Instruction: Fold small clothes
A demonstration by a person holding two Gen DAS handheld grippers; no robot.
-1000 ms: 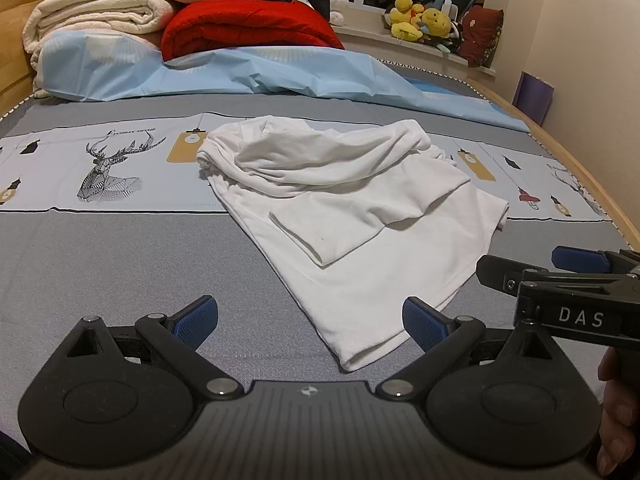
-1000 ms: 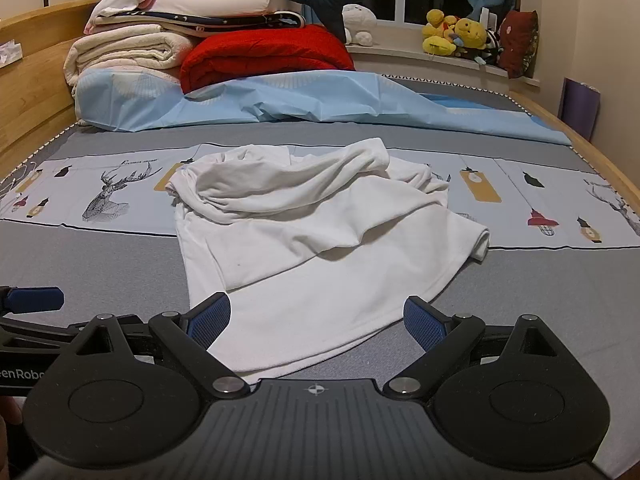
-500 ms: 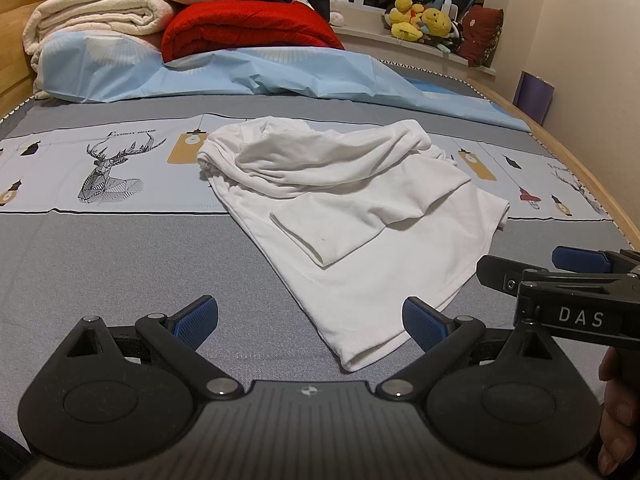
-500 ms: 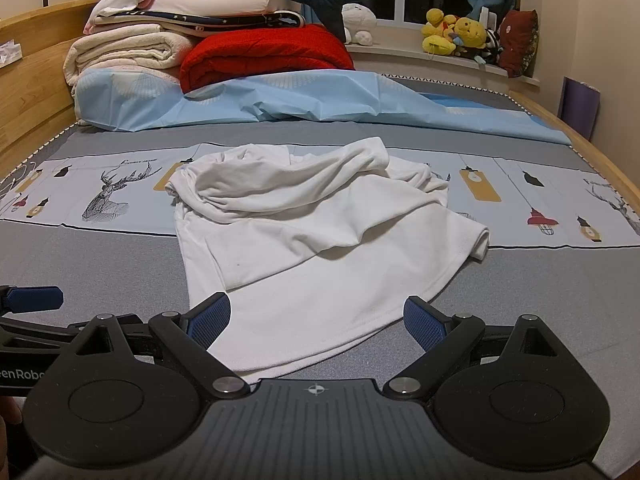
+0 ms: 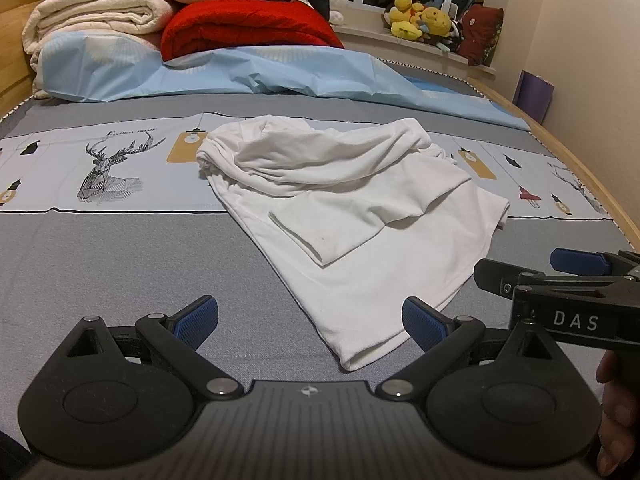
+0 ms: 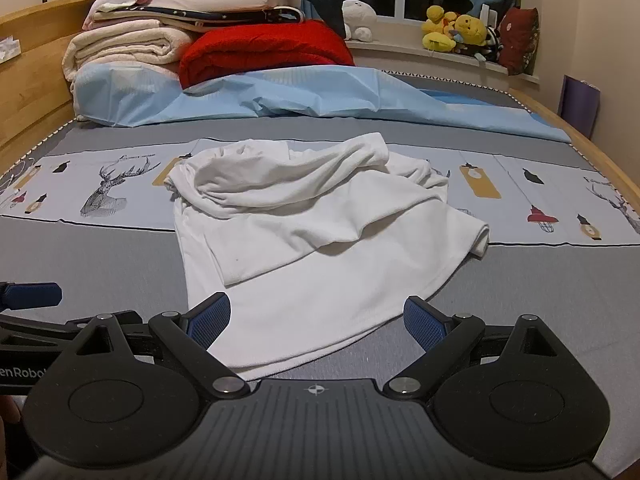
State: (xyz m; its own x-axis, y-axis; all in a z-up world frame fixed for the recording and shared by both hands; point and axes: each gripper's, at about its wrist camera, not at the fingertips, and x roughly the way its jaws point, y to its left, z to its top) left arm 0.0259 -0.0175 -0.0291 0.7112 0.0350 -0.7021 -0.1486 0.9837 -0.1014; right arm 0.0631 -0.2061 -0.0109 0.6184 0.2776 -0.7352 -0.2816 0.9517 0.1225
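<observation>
A white garment lies crumpled on the grey bed sheet, bunched at its far end and flatter towards me; it also shows in the right wrist view. My left gripper is open and empty, just short of the garment's near corner. My right gripper is open and empty, with its fingers over the garment's near hem. The right gripper also shows side-on at the right of the left wrist view, and the left gripper's blue fingertip at the left of the right wrist view.
Folded blankets, a red blanket and a light blue cover are piled at the head of the bed. Plush toys sit on the windowsill. A wooden bed frame runs along the right edge.
</observation>
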